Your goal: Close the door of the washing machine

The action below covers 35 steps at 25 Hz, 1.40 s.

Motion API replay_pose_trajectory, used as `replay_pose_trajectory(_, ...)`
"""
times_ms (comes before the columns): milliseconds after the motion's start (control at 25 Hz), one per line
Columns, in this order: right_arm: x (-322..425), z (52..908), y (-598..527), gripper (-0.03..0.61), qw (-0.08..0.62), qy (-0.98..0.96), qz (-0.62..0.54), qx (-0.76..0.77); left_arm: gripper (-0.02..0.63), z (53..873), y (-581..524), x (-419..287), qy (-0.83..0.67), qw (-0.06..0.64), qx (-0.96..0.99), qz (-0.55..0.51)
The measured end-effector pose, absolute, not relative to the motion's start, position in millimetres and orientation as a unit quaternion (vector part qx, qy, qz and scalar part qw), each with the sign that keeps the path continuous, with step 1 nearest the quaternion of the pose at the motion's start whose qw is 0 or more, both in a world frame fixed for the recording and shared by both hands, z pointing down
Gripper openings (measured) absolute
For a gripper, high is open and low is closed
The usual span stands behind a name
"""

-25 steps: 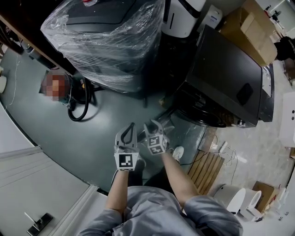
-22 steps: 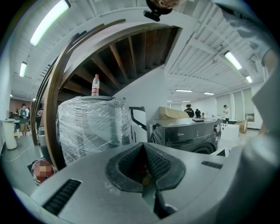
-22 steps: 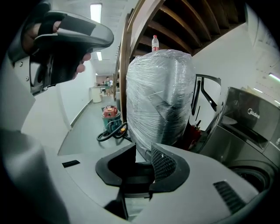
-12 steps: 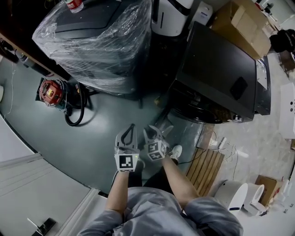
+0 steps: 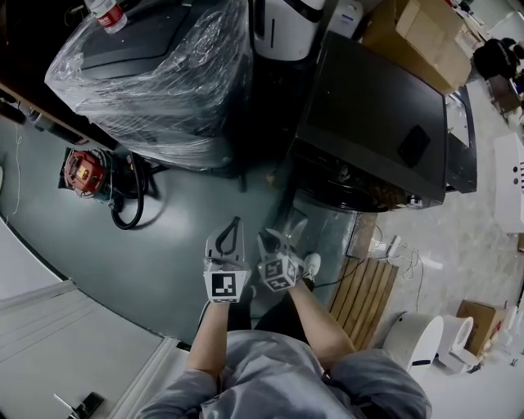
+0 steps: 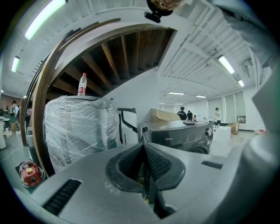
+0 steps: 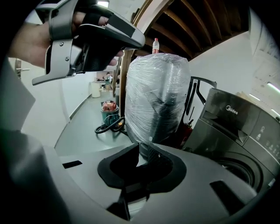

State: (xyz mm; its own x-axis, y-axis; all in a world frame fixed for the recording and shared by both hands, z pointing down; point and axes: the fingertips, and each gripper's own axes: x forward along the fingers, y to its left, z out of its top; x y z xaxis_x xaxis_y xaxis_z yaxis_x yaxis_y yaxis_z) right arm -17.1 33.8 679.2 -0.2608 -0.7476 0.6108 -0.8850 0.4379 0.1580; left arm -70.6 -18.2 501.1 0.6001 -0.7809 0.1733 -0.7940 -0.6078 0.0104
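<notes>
The dark grey washing machine (image 5: 377,123) stands at the upper right of the head view, and its round glass door (image 5: 327,229) hangs open in front of the drum opening (image 5: 352,192). It also shows in the left gripper view (image 6: 179,133) and the right gripper view (image 7: 236,131). Both grippers are held side by side above the floor, short of the door. My left gripper (image 5: 236,223) (image 6: 143,146) is shut and empty. On my right gripper (image 5: 270,236) (image 7: 141,148) the jaws have just been closing; a narrow gap remains and nothing is between them.
A plastic-wrapped machine (image 5: 155,74) with a bottle (image 5: 102,12) on top stands at the upper left. A red vacuum (image 5: 82,172) and its hose lie on the floor to the left. A wooden pallet (image 5: 368,295) lies right of my feet, with cardboard boxes (image 5: 417,37) behind the washer.
The washing machine and the wrapped machine have slid down and left in the head view as I moved toward them. The right gripper's jaws stand narrower than before.
</notes>
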Motion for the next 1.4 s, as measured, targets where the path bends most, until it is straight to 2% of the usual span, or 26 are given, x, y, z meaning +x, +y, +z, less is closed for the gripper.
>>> replay_pose_trajectory(1400, 101, 669, 83, 0.023, 0.316, -0.735, 0.119, 0.588, 0.0, 506, 5, 43, -0.36, 0.051, 0.928, 0.083)
